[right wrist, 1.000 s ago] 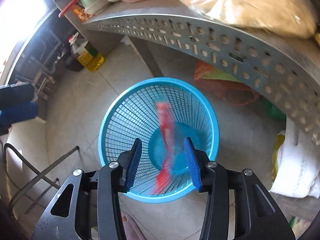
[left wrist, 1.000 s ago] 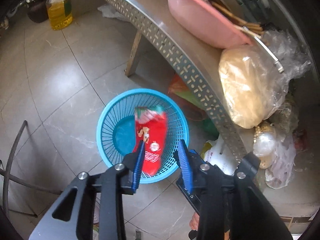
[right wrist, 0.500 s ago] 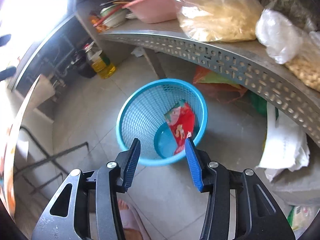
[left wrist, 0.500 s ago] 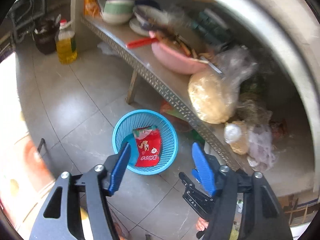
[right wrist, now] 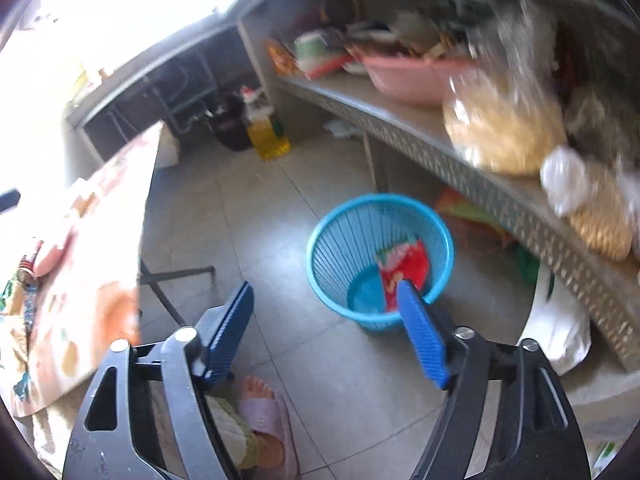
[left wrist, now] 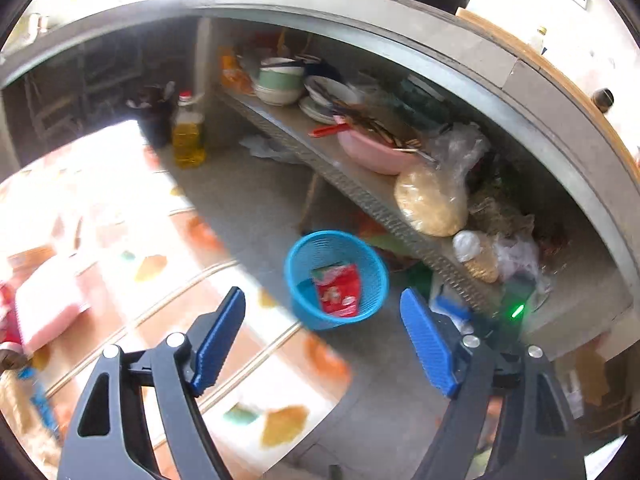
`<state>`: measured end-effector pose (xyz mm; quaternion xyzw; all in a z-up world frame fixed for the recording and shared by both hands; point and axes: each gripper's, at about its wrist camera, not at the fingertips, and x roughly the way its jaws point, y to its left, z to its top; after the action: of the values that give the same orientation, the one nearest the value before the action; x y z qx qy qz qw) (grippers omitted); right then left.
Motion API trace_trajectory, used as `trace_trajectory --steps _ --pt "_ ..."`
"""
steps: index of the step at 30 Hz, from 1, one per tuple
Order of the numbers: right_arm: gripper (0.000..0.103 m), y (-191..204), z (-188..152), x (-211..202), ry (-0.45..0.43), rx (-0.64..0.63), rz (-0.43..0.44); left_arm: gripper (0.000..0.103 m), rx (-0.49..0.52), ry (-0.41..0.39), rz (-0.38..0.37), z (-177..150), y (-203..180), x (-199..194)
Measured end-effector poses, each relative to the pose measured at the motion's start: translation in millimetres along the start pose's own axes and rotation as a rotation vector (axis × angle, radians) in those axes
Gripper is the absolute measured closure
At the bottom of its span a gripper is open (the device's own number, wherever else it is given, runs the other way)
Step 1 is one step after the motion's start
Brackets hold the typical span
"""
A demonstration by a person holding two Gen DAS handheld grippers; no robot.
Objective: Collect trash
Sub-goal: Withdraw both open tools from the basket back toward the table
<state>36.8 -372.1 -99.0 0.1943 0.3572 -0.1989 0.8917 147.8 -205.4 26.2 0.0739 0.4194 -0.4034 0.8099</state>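
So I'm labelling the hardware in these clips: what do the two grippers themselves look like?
Both look alike. The left gripper and right gripper each have two black angular arms with cut-out openings and silver round bolts, ending in blue ribbed finger pads. No cables, sleeves or readable markings show on either.

Left hand-held gripper (left wrist: 322,334): jaws spread wide, nothing between the blue pads (left wrist: 219,336); fingers enter frame from 6 o'clock and point toward 12.

Right hand-held gripper (right wrist: 324,330): jaws likewise wide apart, empty; blue pads (right wrist: 420,336) angled outward toward 11 and 1 o'clock.

The person's foot (right wrist: 262,412), in a pink slipper, shows at 6 o'clock beneath the right gripper.
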Motion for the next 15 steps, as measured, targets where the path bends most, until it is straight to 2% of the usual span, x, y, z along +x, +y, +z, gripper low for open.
trace_trajectory --steps 4,7,13,15 --pt "0.016 20.9 15.1 -27.4 -0.048 -0.045 0.001 0.020 -0.007 -0.003 0.052 -29.3 14.6 -23.7" --pt "0.008 37.6 24.3 -44.3 -0.077 -0.078 -0.014 0.006 -0.033 0.020 0.054 -48.2 30.7 -34.7" --pt "0.008 70.3 40.0 -58.1 -0.041 -0.115 -0.087 0.006 -0.157 0.007 0.081 -77.5 59.5 -51.5" --pt "0.008 79.9 42.9 -64.8 -0.049 -0.130 -0.108 0.006 -0.209 -0.030 0.076 -85.0 70.1 -62.9"
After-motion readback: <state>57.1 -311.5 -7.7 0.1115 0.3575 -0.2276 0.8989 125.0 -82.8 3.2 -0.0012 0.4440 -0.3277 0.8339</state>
